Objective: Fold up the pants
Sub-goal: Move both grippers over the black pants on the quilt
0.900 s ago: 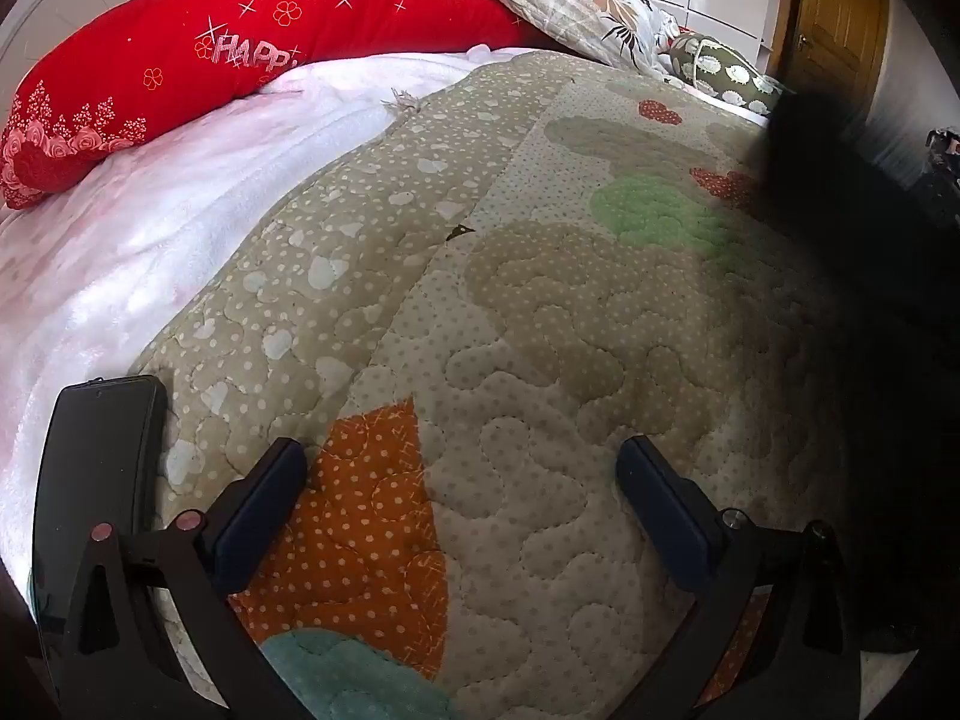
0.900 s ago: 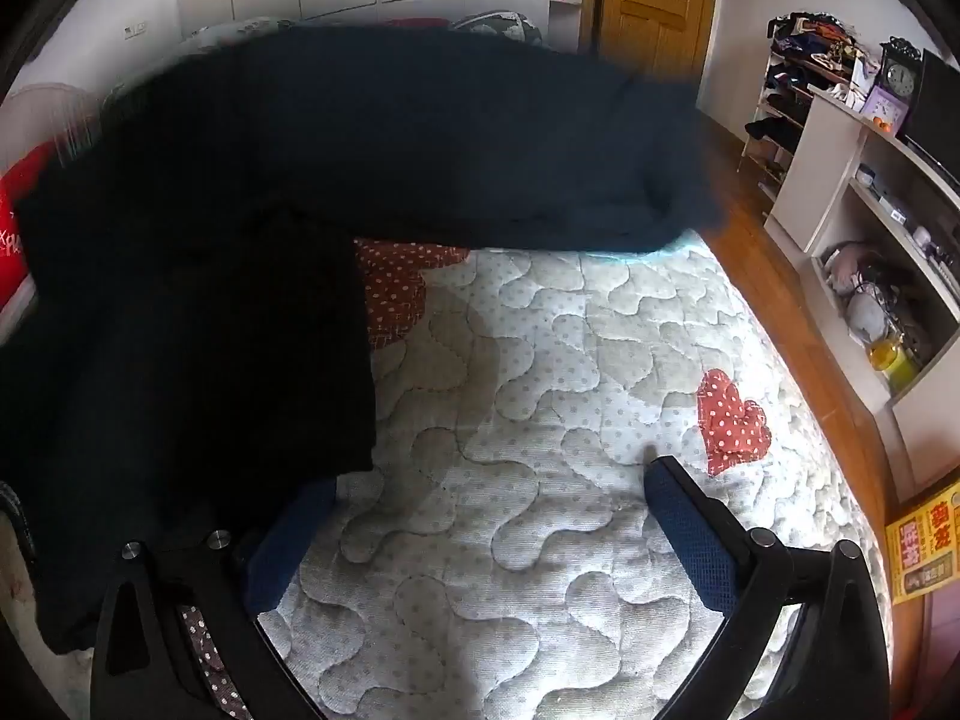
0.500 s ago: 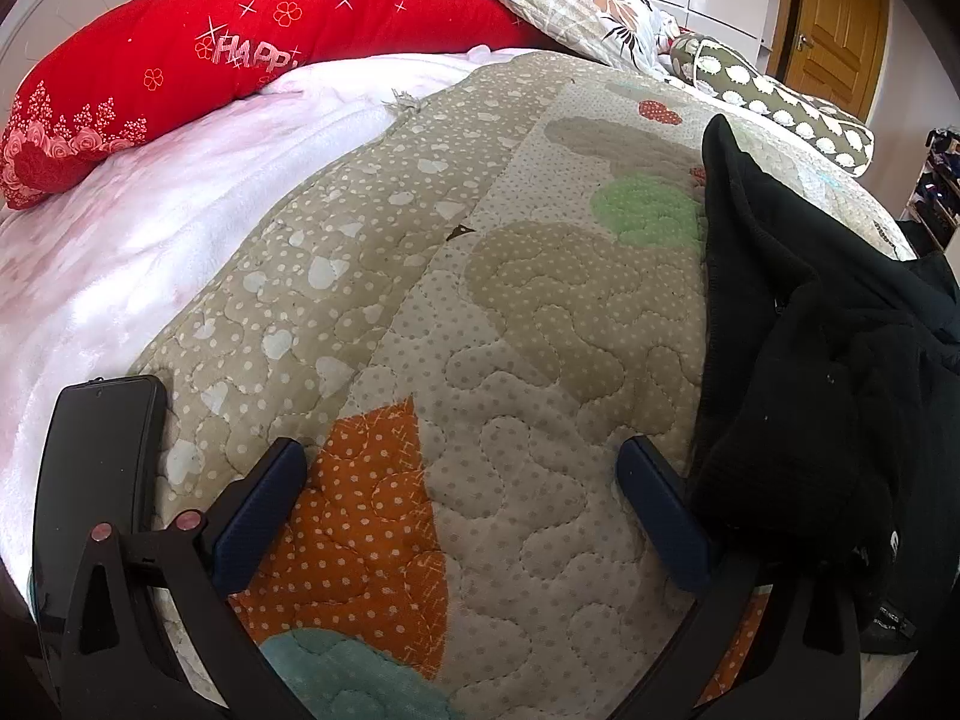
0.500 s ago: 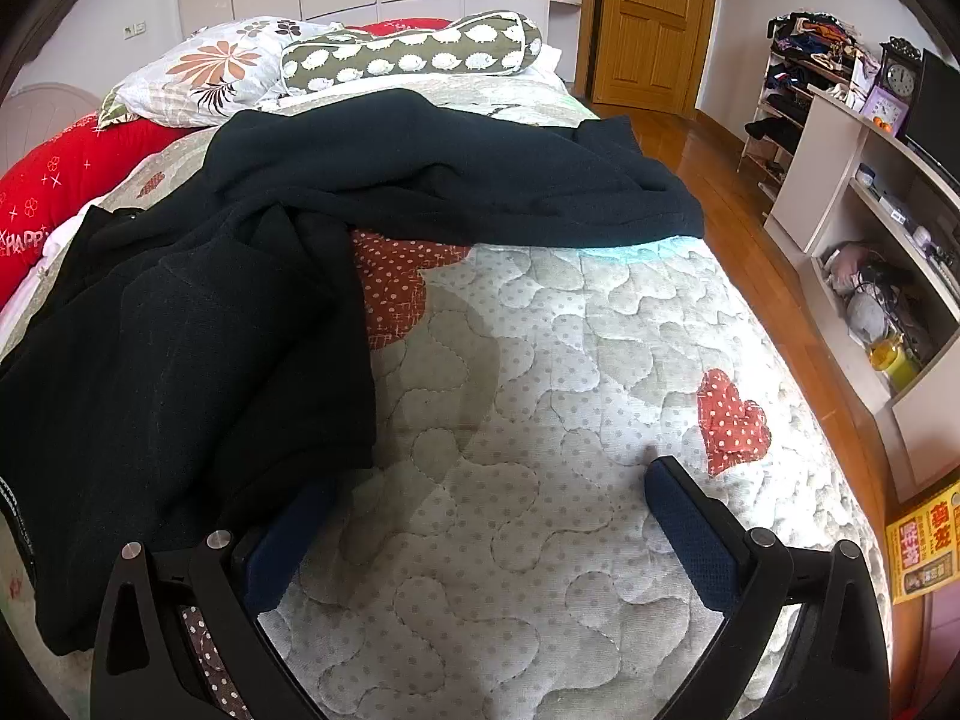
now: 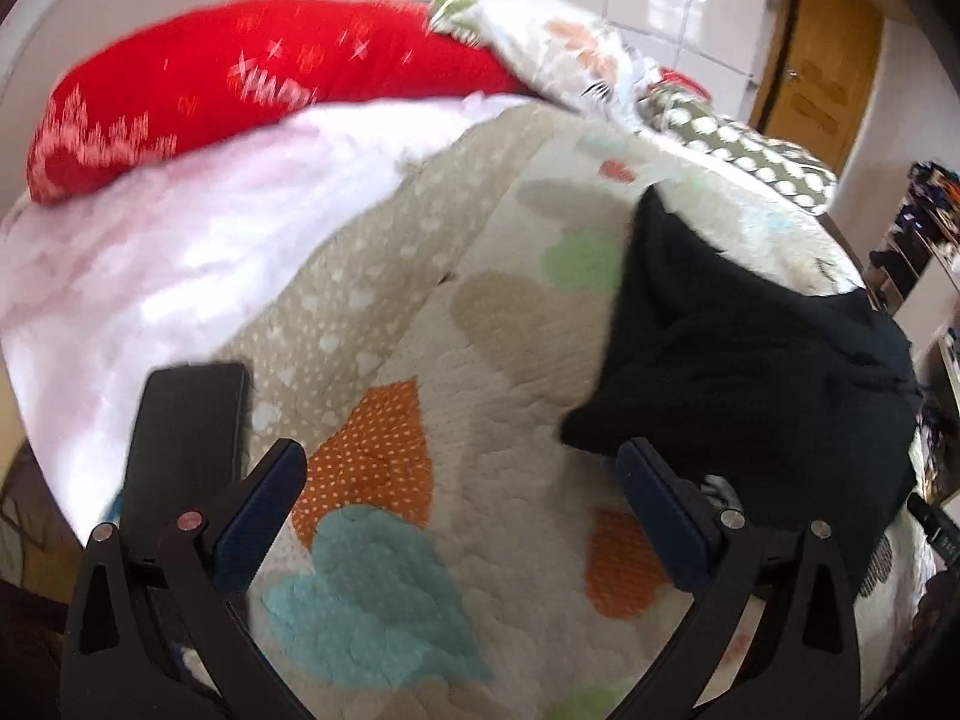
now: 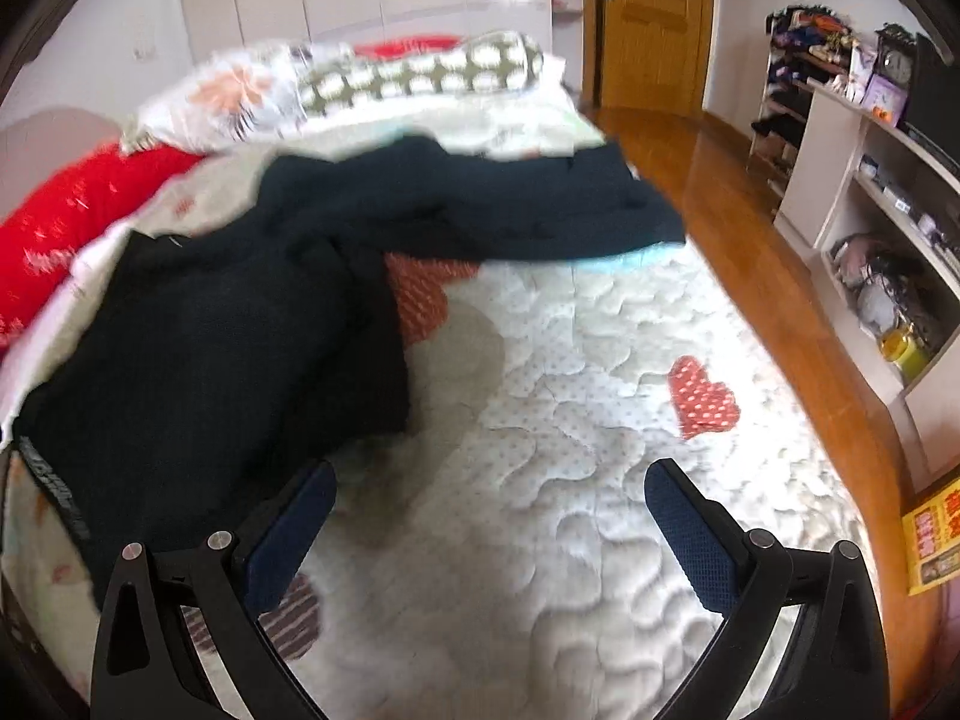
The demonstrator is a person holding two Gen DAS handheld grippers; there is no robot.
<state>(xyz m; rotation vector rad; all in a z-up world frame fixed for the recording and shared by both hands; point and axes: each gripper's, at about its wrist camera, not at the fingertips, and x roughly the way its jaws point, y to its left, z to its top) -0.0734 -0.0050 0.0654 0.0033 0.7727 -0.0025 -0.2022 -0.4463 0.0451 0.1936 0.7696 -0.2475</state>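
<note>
Quilted bed [image 6: 600,480], seemingly crumpled pants [image 6: 240,330]

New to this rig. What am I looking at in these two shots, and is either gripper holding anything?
There is no robot arm: a person carries a two-finger gripper in each hand, and a fisheye camera on each looks forward along its fingers.

The left wrist view shows the left gripper, open, over a patchwork quilt on a bed. A dark flat object, perhaps a phone, lies beside it, with a red pillow behind.

The right wrist view shows the right gripper, also open and empty. The black pants lie crumpled on the quilt, unfolded. Neither gripper holds anything. Both pictures are slightly blurred.
</note>
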